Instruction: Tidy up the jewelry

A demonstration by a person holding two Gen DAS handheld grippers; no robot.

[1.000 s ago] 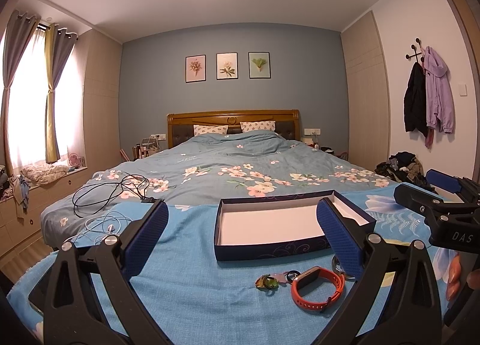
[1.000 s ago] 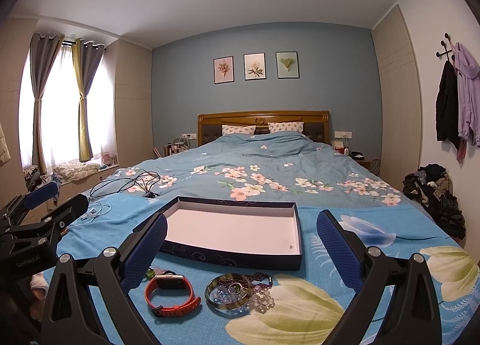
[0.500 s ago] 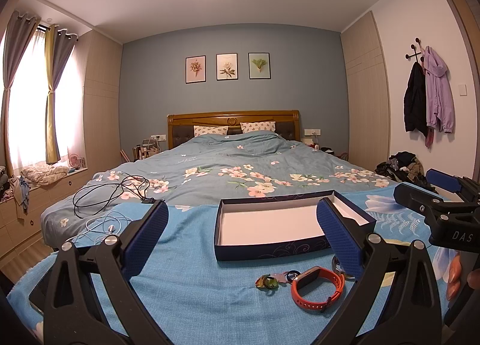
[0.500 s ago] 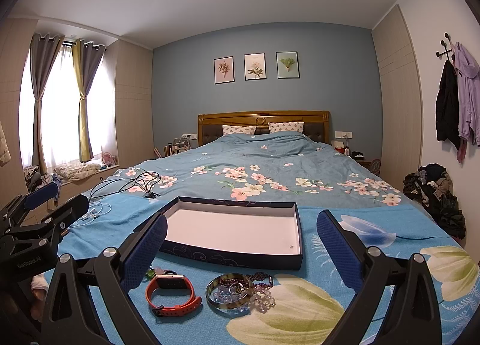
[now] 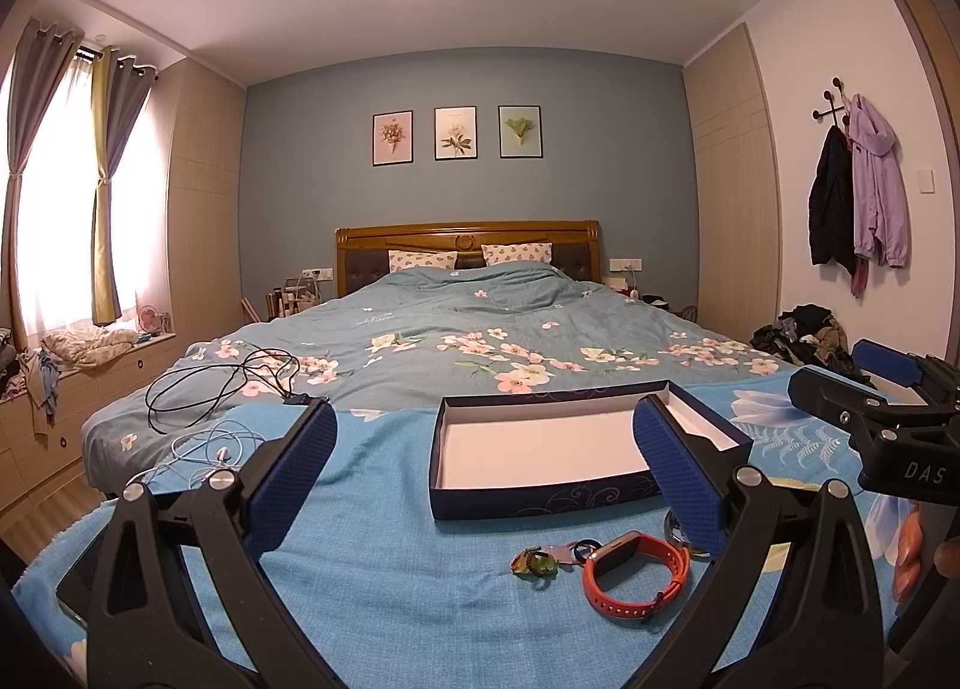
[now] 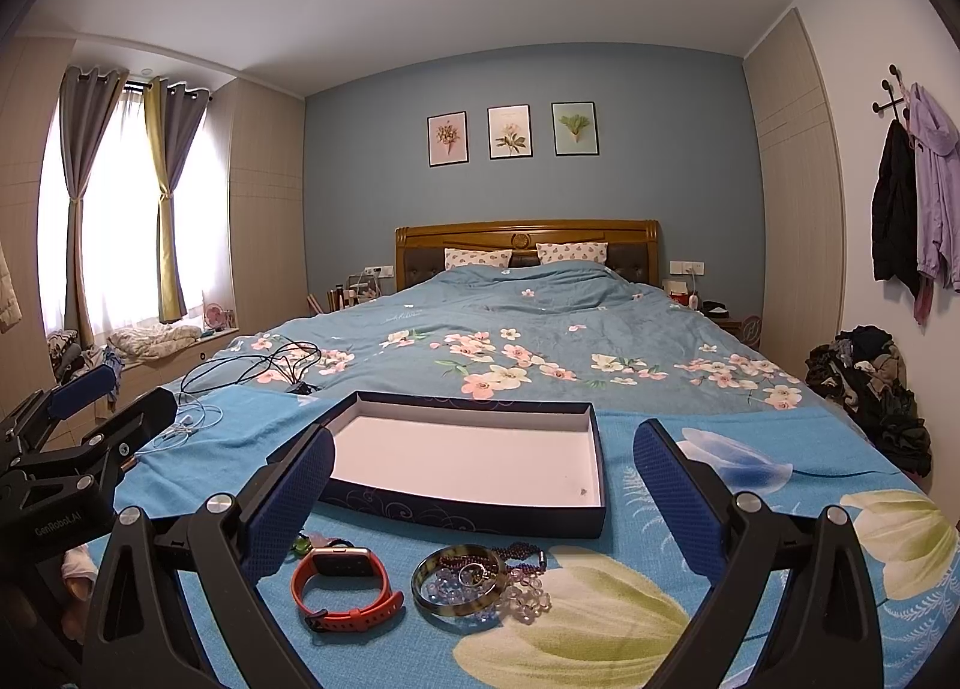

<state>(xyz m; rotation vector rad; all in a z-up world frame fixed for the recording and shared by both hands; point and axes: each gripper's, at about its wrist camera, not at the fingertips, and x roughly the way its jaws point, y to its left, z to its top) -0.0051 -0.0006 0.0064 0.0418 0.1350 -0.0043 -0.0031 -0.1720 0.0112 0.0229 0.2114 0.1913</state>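
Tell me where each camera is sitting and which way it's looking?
Left wrist view: sits on the left gripper, low over the bed, facing the headboard; its open fingers show, with the right gripper at the right edge.
Right wrist view: sits on the right gripper, facing the same way; its open fingers show, with the left gripper at the left edge.
Both views share the box and orange watch.
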